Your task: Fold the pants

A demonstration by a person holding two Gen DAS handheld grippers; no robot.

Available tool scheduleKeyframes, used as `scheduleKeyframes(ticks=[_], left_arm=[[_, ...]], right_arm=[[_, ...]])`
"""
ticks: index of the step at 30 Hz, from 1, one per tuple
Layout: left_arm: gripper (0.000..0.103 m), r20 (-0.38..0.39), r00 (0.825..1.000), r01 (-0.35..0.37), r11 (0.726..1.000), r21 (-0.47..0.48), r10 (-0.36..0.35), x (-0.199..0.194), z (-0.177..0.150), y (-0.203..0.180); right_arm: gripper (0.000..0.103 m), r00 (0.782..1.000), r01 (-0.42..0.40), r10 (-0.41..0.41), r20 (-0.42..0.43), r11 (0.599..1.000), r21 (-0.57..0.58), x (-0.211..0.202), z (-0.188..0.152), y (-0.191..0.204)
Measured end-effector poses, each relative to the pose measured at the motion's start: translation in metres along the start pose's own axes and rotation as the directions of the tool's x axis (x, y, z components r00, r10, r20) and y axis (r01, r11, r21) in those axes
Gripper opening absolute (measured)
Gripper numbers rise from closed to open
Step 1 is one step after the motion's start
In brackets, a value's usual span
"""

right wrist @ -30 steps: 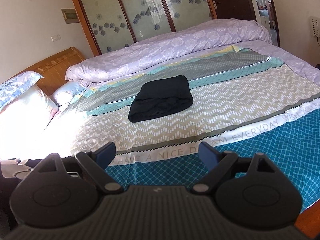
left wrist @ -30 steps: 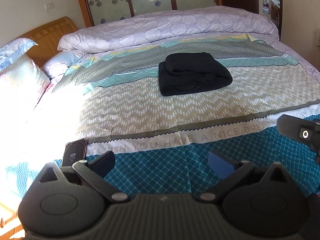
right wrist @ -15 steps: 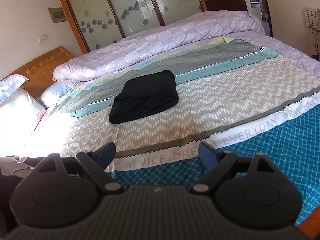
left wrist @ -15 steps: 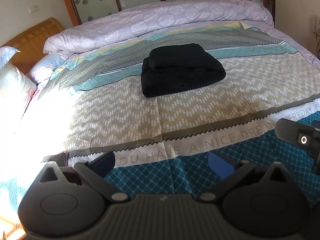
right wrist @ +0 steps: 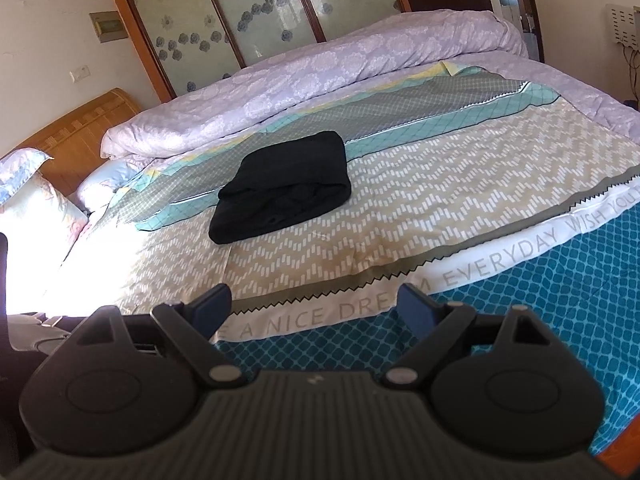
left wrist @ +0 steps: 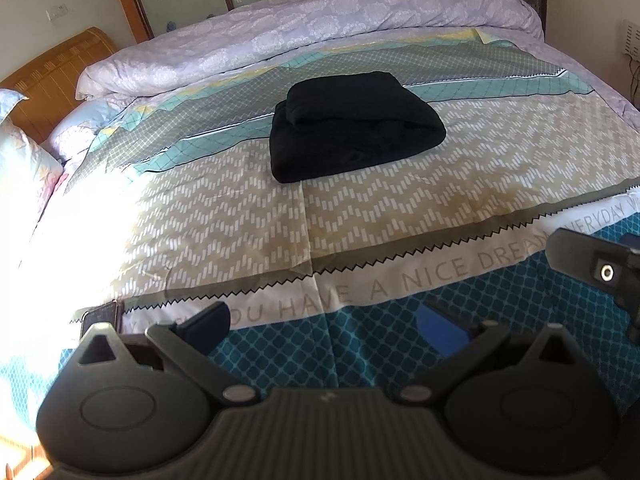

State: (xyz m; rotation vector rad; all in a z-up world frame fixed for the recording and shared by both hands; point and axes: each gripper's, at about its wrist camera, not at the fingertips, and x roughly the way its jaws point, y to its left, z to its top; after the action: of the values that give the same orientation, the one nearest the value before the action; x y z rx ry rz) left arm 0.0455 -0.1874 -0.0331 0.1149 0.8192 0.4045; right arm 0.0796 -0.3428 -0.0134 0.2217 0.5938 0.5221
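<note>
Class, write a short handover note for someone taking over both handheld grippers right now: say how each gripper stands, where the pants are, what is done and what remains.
Left gripper: open, empty, hovering over the teal near edge of the patterned bedspread.
Right gripper: open, empty, likewise held back over the near edge.
Black folded pants: a compact stacked bundle mid-bed, just in front of the rolled lilac quilt; neither gripper touches it.
Done: the folding looks finished.
Left: probably nothing, perhaps squaring the bundle's slightly uneven layers.
Note: a dark phone lies at the near-left bed edge by the left gripper.

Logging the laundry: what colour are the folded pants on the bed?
Plain black pants, no visible pattern; clearest in the left wrist view.
</note>
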Motion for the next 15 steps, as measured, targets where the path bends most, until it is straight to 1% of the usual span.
scheduleKeyframes(ticks=[3, 9, 15], left_arm=[[0.103, -0.008, 1.000, 0.007, 1.000, -0.001, -0.007, 0.001, -0.001, 0.001], [0.103, -0.013, 1.000, -0.005, 1.000, -0.005, 0.005, 0.001, -0.002, 0.005], [0.103, -0.021, 1.000, -0.007, 0.999, -0.035, 0.006, 0.003, -0.004, 0.016]], right_arm=[[0.091, 1.000, -0.005, 0.005, -0.008, 1.000, -0.002, 0.001, 0.000, 0.001], [0.091, 1.000, -0.006, 0.006, -0.024, 1.000, 0.008, 0.003, 0.000, 0.001], [0.091, 0.999, -0.006, 0.006, -0.032, 1.000, -0.005, 0.005, 0.001, 0.007]])
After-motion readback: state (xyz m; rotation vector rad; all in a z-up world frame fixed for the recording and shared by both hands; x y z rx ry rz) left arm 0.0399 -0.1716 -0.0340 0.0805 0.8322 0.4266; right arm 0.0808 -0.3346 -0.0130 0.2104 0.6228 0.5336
